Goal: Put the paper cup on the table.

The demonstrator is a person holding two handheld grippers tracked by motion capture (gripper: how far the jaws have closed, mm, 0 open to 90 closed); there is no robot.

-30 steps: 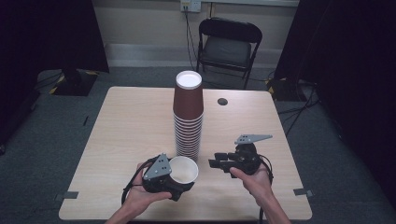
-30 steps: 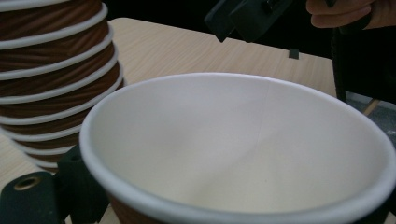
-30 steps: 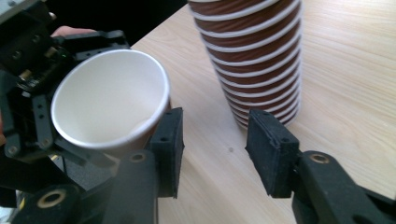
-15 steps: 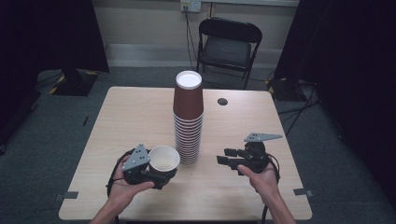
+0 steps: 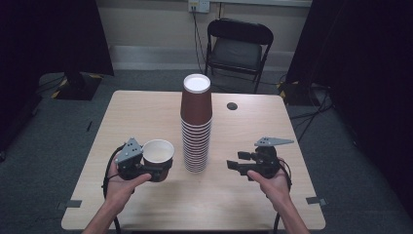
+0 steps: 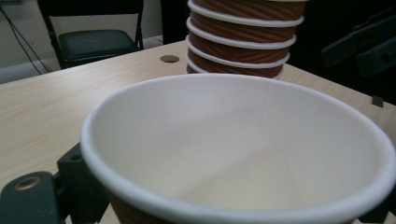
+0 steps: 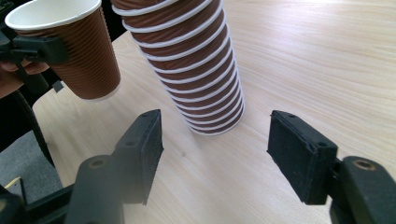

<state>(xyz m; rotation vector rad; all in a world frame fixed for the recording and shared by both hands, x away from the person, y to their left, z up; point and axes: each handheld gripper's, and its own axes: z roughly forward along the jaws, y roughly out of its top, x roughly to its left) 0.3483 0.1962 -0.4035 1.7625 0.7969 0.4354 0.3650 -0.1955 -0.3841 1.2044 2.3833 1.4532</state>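
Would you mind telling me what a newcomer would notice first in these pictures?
Probably the tall stack of brown paper cups at the middle of the table. Just left of it, the left gripper holds a single cup upright, while the right gripper waits open on the stack's other side.

1. Your left gripper (image 5: 155, 168) is black, topped by a grey three-cornered plate.
2. Your right gripper (image 5: 234, 164) matches it, with flat black pads (image 7: 299, 156) and brass-ringed screw holes.
3. Black cables trail from both.

Premises resemble a recording lab or studio: black curtains (image 5: 58, 34) flanking a bare table (image 5: 146, 112), folding chair (image 5: 237, 46), wall socket (image 5: 198, 6), floor cables (image 5: 311, 114).
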